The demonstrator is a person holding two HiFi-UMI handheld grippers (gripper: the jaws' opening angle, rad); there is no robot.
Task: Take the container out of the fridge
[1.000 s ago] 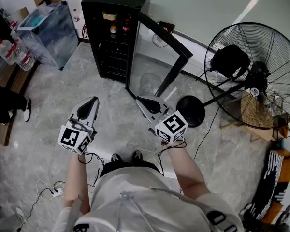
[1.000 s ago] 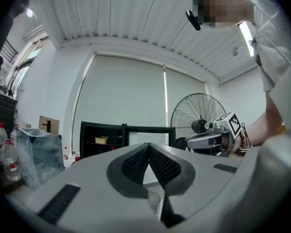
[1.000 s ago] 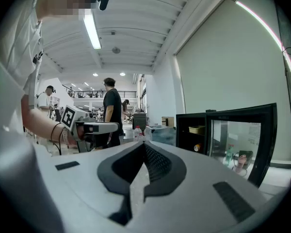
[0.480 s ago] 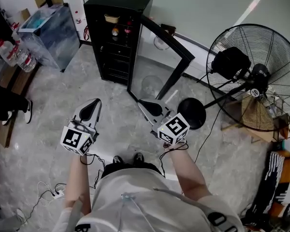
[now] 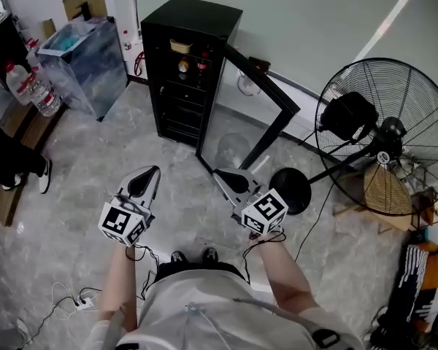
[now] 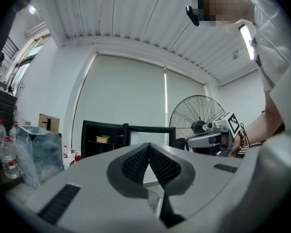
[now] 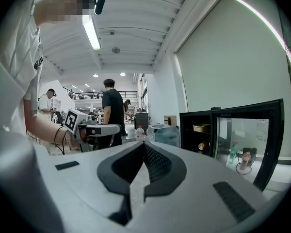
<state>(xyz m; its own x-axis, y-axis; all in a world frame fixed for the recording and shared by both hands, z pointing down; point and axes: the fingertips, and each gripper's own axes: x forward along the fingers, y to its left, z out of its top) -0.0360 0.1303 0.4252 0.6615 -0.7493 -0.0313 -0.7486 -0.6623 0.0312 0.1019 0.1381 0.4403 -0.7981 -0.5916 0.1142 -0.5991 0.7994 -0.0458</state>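
Head view gives me the left gripper (image 5: 146,177) and right gripper (image 5: 223,175) – both with jaws pressed together, holding nothing – well short of the open fridge (image 5: 204,14), whose tan container (image 5: 180,46) sits on the top shelf above bottles (image 5: 183,65) with labels too small to read.

The fridge (image 5: 186,64) stands ahead of me, door (image 5: 248,108) swung open toward my right, the container (image 5: 180,47) on its top shelf. A storage bin (image 5: 84,60) sits left of the fridge, water bottles (image 5: 31,87) farther left; the floor fan (image 5: 383,144) stands at my right.
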